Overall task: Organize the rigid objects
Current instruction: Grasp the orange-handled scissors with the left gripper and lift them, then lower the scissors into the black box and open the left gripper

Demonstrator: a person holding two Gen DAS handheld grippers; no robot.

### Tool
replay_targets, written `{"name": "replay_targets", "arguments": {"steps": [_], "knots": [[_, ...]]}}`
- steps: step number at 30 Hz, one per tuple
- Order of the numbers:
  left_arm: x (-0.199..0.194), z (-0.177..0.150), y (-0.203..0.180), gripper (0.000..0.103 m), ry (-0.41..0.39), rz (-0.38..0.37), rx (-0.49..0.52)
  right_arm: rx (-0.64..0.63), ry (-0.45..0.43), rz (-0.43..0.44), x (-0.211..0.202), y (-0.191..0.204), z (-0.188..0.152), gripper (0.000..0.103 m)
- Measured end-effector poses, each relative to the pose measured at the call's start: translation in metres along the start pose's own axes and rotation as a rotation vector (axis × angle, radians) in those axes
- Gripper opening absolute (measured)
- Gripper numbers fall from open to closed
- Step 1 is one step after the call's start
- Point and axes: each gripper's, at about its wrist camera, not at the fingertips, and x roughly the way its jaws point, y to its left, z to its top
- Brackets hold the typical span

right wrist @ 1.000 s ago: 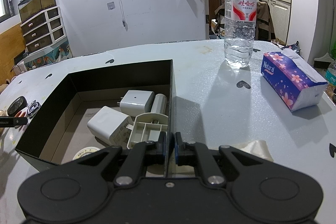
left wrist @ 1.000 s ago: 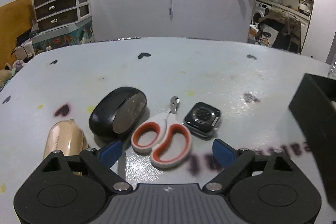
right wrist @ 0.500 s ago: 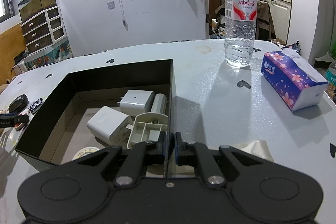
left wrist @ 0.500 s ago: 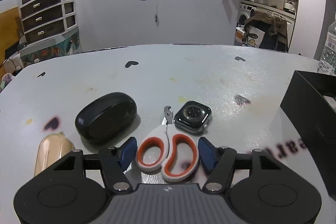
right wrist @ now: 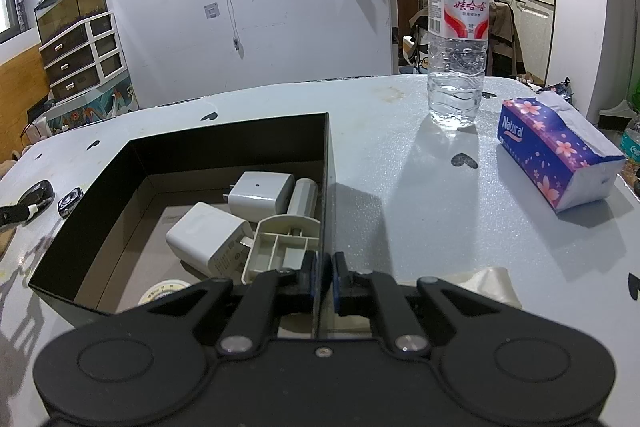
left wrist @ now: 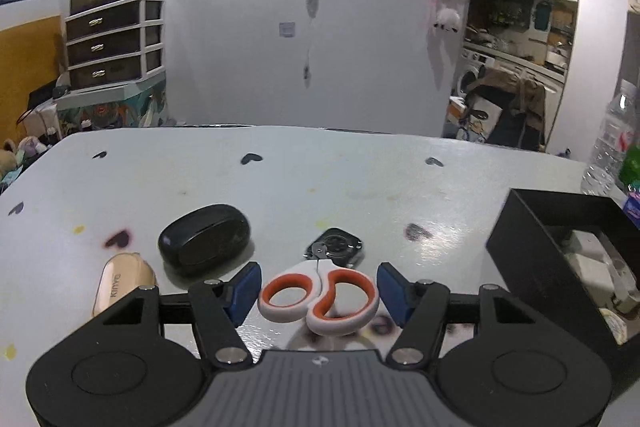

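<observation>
Orange-handled scissors sat between the left gripper's wide fingers, awaiting closure; the right gripper pinched the black box's wall.

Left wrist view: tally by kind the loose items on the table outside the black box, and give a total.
Scissors: 1
Black case: 1
Watch: 1
Beige case: 1
Total: 4

The scissors' handles sit between the open fingers of the left hand-held gripper.
</observation>
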Motion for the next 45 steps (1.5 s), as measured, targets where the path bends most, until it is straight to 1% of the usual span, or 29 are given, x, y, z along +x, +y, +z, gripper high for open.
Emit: {"name": "replay_targets", "arguments": {"steps": [1,5,6,10,13,15,19,22,27,29,31,33,36,39,41,45], "knots": [[0.001,0.0,-0.002,0.064,0.014,0.0,0.007,0.0,0.0,0.0,0.0,0.0,0.0,0.008],[0.011,-0.011,-0.012,0.064,0.117,-0.011,0.029,0.0,0.0,0.0,0.0,0.0,0.0,0.008],[0.013,-0.014,-0.013,0.064,0.132,-0.011,0.036,0.0,0.0,0.0,0.0,0.0,0.0,0.008],[0.019,-0.023,-0.015,0.064,0.167,-0.007,0.039,0.0,0.0,0.0,0.0,0.0,0.0,0.008],[0.021,-0.024,-0.016,0.064,0.169,-0.003,0.044,0.0,0.0,0.0,0.0,0.0,0.0,0.008],[0.02,-0.023,-0.014,0.064,0.162,-0.022,0.016,0.0,0.0,0.0,0.0,0.0,0.0,0.008],[0.01,-0.012,-0.009,0.064,0.122,-0.064,-0.079,0.0,0.0,0.0,0.0,0.0,0.0,0.008],[-0.003,0.0,-0.013,0.064,0.068,-0.066,-0.078,0.0,0.0,0.0,0.0,0.0,0.0,0.008],[-0.024,0.021,-0.032,0.064,-0.019,-0.115,-0.058,-0.001,0.0,-0.001,0.0,0.0,0.0,0.008],[-0.03,0.029,-0.047,0.064,-0.05,-0.156,-0.033,0.0,0.0,0.0,0.0,0.0,0.0,0.008],[-0.032,0.034,-0.067,0.064,-0.065,-0.211,-0.002,0.0,0.0,0.0,0.0,0.0,0.0,0.008],[-0.031,0.037,-0.092,0.064,-0.066,-0.274,0.056,0.0,0.0,0.001,0.0,0.0,0.0,0.008],[-0.025,0.034,-0.128,0.064,-0.048,-0.341,0.142,0.0,0.0,0.0,0.0,0.0,0.0,0.008],[-0.012,0.031,-0.159,0.064,-0.025,-0.367,0.238,0.0,0.0,0.0,0.0,0.0,0.0,0.008],[0.0,0.029,-0.175,0.064,-0.002,-0.36,0.307,0.0,0.0,0.0,0.0,0.0,0.0,0.008],[0.024,0.025,-0.189,0.064,0.052,-0.345,0.409,-0.001,0.0,0.0,0.0,0.0,0.0,0.008]]}}
